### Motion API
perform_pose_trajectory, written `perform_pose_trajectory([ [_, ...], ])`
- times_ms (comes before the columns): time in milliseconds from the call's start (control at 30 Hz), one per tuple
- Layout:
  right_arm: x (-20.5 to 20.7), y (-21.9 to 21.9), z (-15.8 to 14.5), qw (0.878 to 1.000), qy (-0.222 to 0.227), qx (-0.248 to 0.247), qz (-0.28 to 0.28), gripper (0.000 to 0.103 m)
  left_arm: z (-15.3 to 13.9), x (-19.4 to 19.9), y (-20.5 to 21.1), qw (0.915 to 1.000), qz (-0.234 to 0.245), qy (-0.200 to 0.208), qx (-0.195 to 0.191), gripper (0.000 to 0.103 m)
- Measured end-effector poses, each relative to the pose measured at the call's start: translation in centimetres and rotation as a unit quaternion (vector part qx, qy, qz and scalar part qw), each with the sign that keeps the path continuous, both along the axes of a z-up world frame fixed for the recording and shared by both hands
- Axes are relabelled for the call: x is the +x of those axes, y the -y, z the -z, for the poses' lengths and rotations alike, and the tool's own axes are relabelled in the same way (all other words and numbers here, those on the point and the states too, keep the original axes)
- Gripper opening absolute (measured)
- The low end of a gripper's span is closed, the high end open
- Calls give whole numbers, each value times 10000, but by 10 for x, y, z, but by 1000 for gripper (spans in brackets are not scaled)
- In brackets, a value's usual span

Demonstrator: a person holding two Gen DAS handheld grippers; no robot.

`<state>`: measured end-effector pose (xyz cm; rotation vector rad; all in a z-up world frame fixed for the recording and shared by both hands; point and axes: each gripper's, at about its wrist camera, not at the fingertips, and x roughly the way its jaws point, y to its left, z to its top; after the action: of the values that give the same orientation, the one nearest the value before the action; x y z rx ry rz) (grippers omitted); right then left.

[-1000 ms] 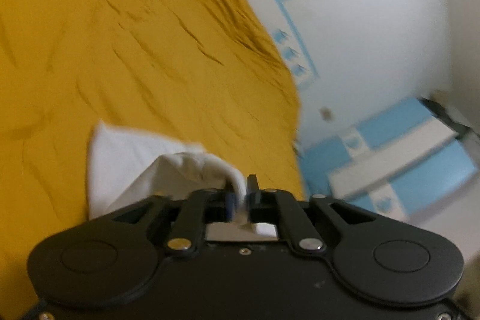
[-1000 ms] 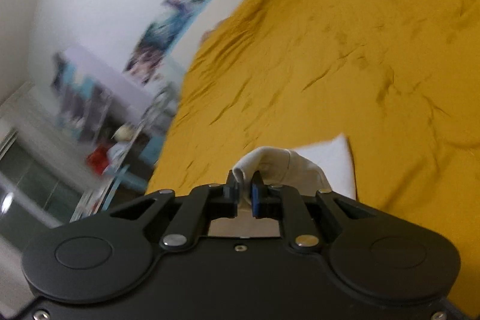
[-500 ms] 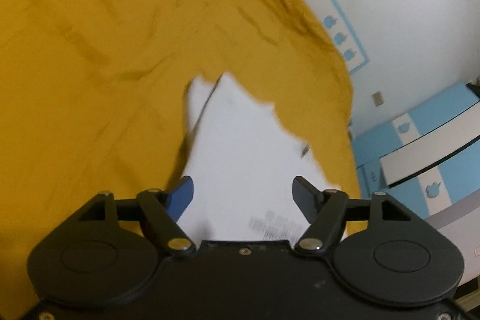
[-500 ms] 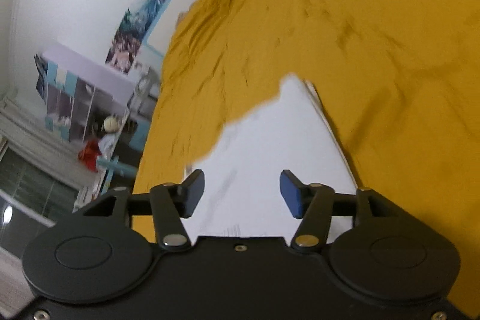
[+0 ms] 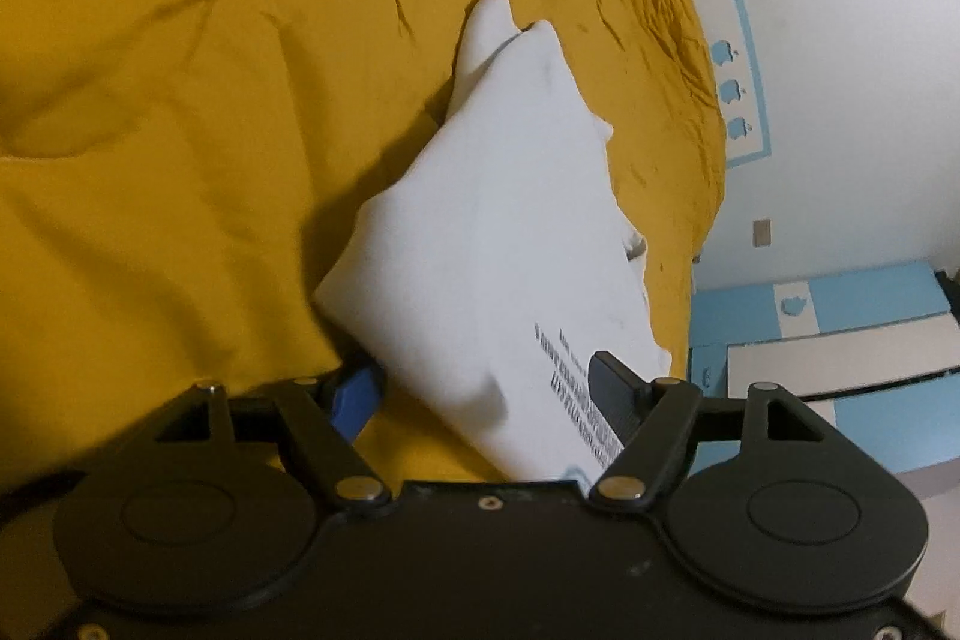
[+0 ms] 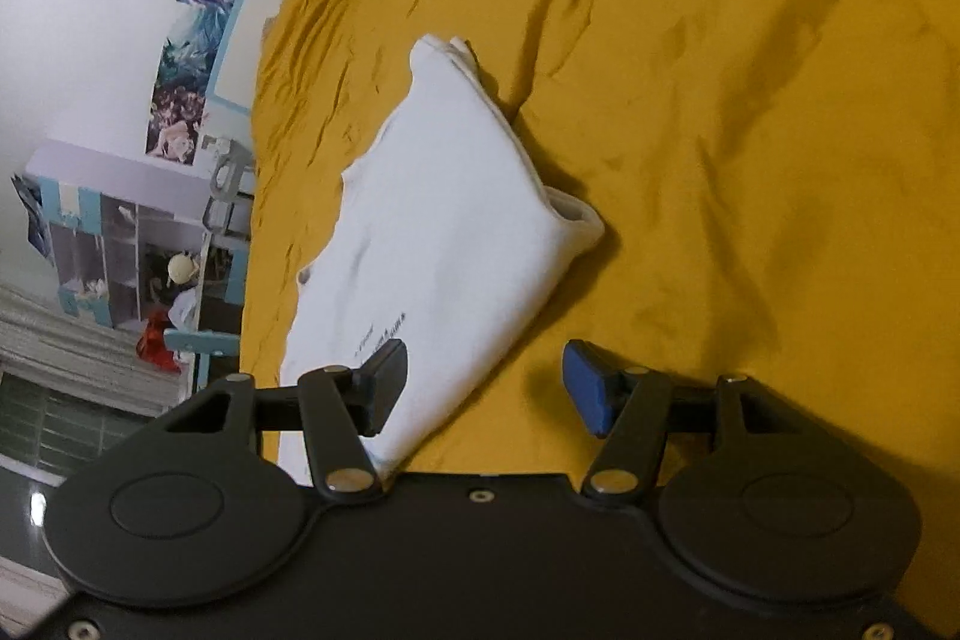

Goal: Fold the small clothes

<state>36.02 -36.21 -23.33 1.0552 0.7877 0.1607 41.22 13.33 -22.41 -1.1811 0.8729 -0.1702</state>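
The left gripper point(image 5: 486, 388) stands wide, its jaws having just been opening, with the near edge of the white garment point(image 5: 498, 232) loose between them and nothing gripped. The garment lies folded on the yellow bed point(image 5: 150, 160). The right gripper point(image 6: 486, 385) is likewise spread, clamping nothing, its jaws astride the cloth's right edge. A fold looks just laid down; next probably calls for a fresh pinch for another fold. The garment's nearest edge is hidden under both grippers, and its printed lettering is unreadable.
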Motion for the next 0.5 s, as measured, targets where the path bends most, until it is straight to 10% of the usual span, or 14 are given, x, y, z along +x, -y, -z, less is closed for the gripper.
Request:
perform_pose_trajectory([
  [167,27,-4,6,9995,75,58,302,59,6,19,10,10000,-76,25,1,72],
  [300,39,-9,7,9991,-23,-188,375,20,6,18,10,9999,-61,-25,143,13],
  [500,38,-12,-8,9983,88,-426,376,6,-10,20,9,9993,64,240,273,8],
])
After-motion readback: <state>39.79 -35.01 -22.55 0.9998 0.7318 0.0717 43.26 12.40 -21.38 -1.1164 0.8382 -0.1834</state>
